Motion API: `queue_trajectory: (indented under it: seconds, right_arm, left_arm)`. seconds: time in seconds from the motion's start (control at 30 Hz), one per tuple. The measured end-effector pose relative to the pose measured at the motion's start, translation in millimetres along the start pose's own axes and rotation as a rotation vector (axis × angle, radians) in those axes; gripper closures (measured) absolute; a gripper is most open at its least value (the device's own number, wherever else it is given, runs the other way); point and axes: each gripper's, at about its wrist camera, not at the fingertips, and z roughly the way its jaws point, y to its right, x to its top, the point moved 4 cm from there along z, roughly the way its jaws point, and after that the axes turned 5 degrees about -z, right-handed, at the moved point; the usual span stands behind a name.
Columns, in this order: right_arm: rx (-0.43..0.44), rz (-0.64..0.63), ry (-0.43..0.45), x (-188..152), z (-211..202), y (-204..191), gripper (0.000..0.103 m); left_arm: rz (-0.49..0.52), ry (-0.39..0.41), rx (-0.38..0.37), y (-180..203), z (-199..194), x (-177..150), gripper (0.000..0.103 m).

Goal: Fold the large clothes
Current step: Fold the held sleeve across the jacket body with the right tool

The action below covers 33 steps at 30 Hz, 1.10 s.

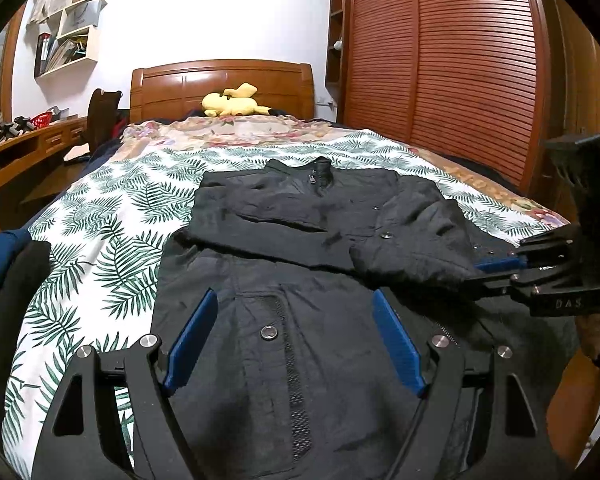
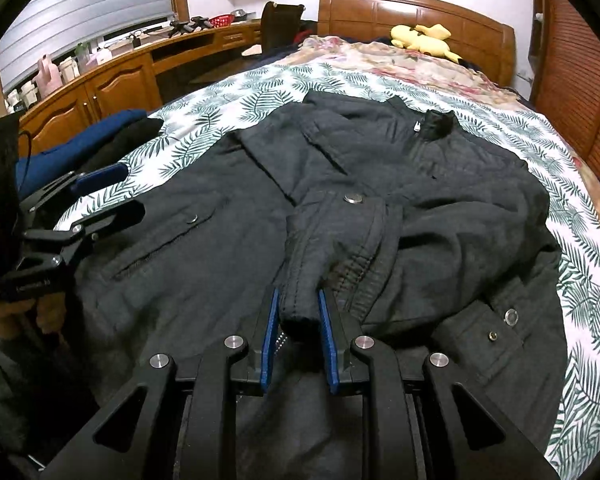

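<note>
Left wrist: leaf-print bedspread (image 1: 100, 216); louvred wardrobe (image 1: 460, 60).

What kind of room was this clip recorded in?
A home bedroom, most likely. A black jacket lies spread on a bed with a wooden headboard; louvred wardrobe doors stand along one side, and a wooden desk runs under the window.

Left tongs (image 1: 294, 338) spread wide above dark jacket (image 1: 300, 280) lying on leaf-print bed (image 1: 112, 216). Right tongs (image 1: 500, 266) at jacket sleeve (image 1: 412, 236), right edge.
</note>
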Motion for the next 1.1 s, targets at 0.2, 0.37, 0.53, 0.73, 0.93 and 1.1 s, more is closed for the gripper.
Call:
queue_trajectory:
  seconds: [0.2,0.37,0.53,0.73,0.93,1.1]
  right_arm:
    - [-0.013,-0.005,0.002,-8.1,-14.5,-2.5,0.062]
    - [-0.056,0.01,0.034,-21.6,-26.9,16.1,0.053]
    - [-0.109,0.03,0.097,-35.7,-40.9,43.5,0.053]
    - [-0.222,0.078,0.054,-55.5,-24.6,78.9,0.053]
    - [-0.244,0.114,0.009,-59.8,3.3,96.9,0.053]
    - [-0.218,0.137,0.0,-60.4,19.0,91.3,0.053]
  left_arm:
    - [0.008,-0.011,0.006,3.4,4.4,-1.4,0.023]
    - [0.019,-0.016,0.001,12.0,7.7,-1.0,0.023]
    - [0.027,-0.017,-0.011,24.0,11.3,2.1,0.023]
    - [0.045,-0.026,-0.023,40.5,18.4,4.2,0.023]
    - [0.058,-0.033,-0.053,62.8,23.2,8.8,0.023]
    - [0.049,-0.033,-0.115,92.6,27.1,18.6,0.023]
